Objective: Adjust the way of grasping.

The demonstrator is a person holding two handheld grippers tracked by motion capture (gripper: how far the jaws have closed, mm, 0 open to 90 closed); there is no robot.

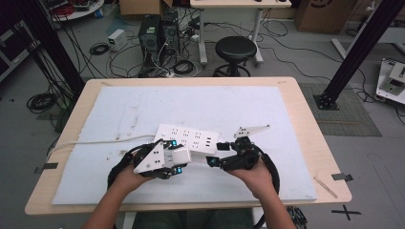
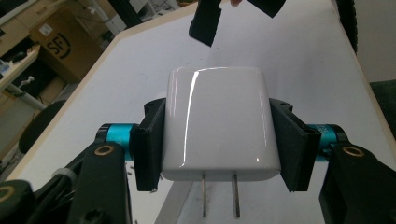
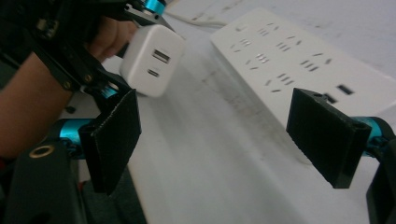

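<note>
- Left tool (image 2: 219, 140): jaws clamped on one white charger (image 2: 219, 126), two prongs showing, held above the desk (image 1: 305, 143).
- Right tool (image 3: 224, 140): jaws apart, empty, just beside the charger.
- One white power strip (image 1: 188, 138) lies flat on the white mat (image 1: 143, 105), beyond both tools.

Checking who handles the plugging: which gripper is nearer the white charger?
Left. The left gripper is shut on the charger, gripping its sides; the right gripper is open, apart from it, beside the power strip.
</note>
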